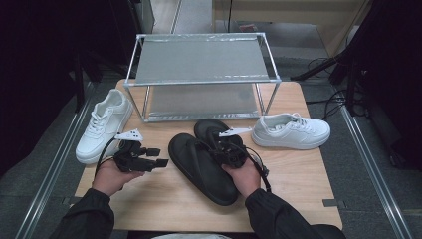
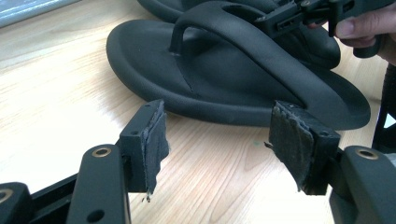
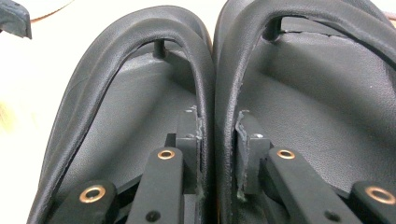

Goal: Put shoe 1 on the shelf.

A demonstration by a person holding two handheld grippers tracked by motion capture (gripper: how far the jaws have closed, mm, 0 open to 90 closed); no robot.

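Now, right gripper (image 1: 225, 147): clamped on both black sandals' (image 1: 201, 167) inner straps, table centre.
Left gripper (image 1: 158, 157): released, empty, at nine o'clock of the sandals.
Risk: a thin strap may slip free, dropping one sandal.

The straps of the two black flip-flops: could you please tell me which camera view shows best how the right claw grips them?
The right gripper view: the right claw pinches both inner straps together between its pads. The high view shows the hand over the flip-flops, hiding the pinch. The left gripper view shows the near flip-flop from the side, the grip mostly cut off.
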